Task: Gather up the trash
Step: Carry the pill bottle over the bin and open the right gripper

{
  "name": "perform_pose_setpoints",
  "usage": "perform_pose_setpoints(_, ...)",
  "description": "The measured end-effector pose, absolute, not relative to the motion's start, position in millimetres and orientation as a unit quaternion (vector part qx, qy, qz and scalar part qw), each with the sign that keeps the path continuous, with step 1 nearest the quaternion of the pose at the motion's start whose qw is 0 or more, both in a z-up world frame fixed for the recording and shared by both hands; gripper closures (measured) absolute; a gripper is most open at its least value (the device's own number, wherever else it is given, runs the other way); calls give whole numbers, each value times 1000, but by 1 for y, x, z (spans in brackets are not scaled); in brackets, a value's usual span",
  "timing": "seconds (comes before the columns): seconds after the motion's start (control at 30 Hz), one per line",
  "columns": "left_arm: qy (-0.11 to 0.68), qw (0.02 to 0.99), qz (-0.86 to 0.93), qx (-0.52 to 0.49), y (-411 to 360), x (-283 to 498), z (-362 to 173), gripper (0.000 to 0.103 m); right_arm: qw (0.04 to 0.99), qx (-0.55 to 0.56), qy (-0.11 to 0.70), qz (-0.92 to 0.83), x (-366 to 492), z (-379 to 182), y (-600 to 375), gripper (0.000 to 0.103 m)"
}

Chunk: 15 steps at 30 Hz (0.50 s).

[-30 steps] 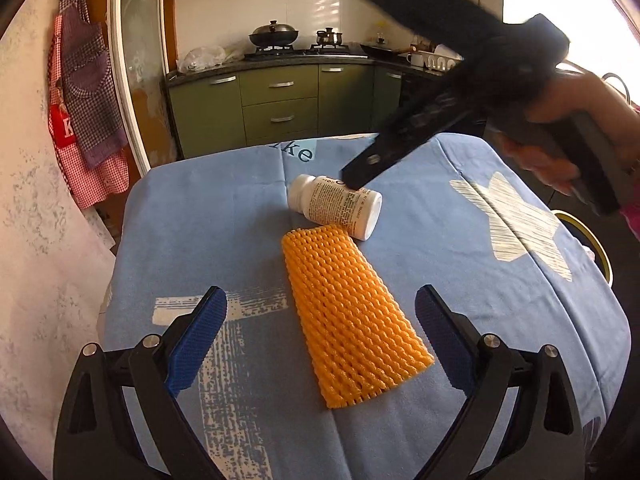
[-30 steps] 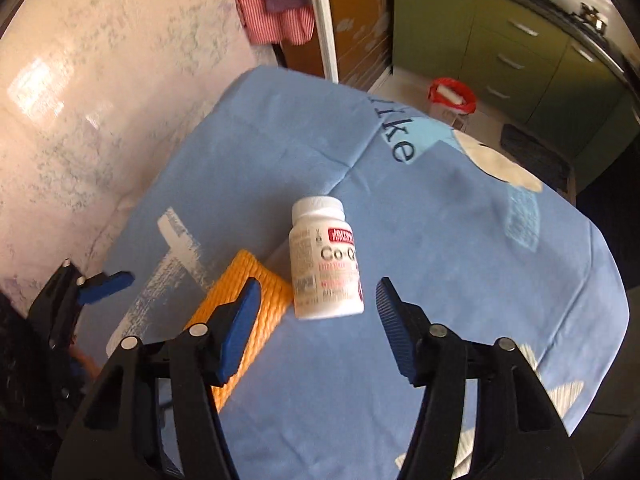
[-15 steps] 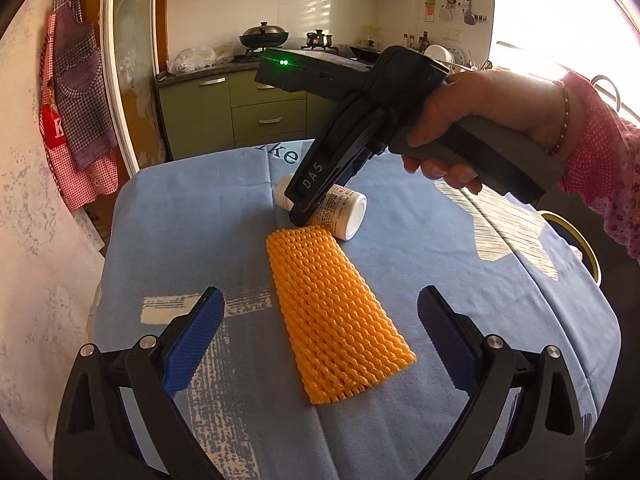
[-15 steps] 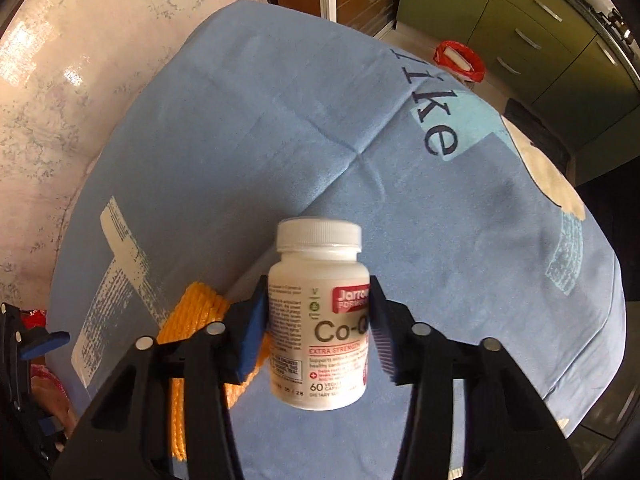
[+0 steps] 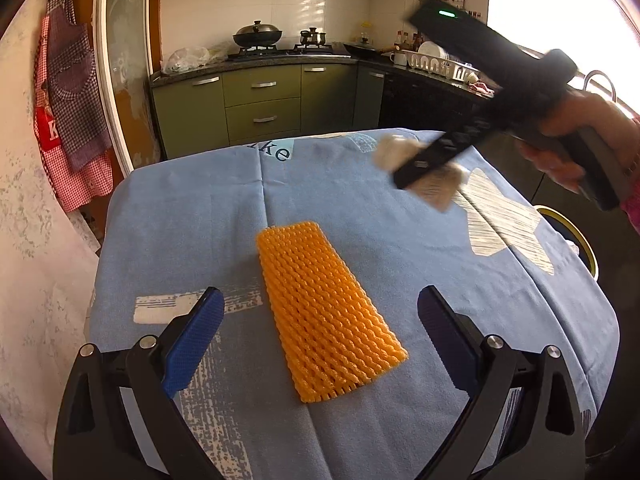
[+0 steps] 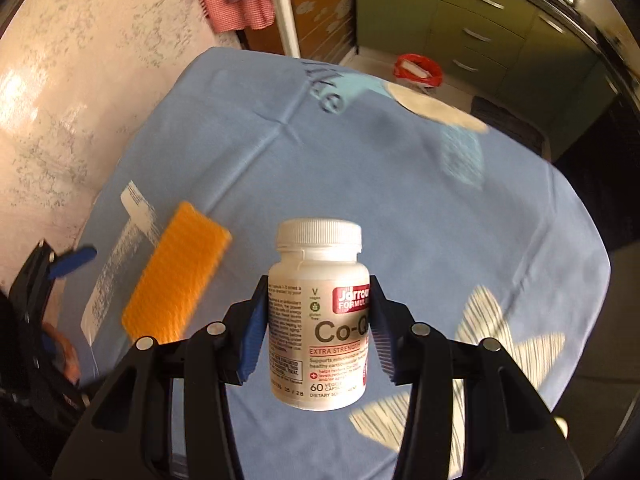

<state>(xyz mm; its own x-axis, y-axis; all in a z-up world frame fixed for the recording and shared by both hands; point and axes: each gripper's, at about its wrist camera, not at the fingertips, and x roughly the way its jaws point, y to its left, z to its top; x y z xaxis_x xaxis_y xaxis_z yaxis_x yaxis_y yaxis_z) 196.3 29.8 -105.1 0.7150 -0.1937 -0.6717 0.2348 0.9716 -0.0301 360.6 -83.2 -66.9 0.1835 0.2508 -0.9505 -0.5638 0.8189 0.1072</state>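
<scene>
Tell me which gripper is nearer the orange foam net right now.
Left. The left gripper hovers right over the orange foam net, jaws open to either side of it. The right gripper is off beyond the net's far end, holding the white bottle above the table.

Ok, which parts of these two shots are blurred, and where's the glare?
Left wrist view: the right gripper and its white plastic pill bottle are motion-smeared, the orange foam net sleeve is sharp, and the window at top right is blown out. Right wrist view: the bottle is crisp, the blue tablecloth streaked.
</scene>
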Motion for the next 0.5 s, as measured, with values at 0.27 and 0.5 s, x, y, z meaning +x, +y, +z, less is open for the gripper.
perform_pose_setpoints(0.27, 362, 924, -119, 35, 25, 196, -107, 7, 800, -27, 574, 172, 303, -62, -235, 58)
perform_pose_setpoints(0.5, 362, 923, -123, 42, 21, 195, -107, 7, 814, 54, 577, 30, 272, -72, -374, 58)
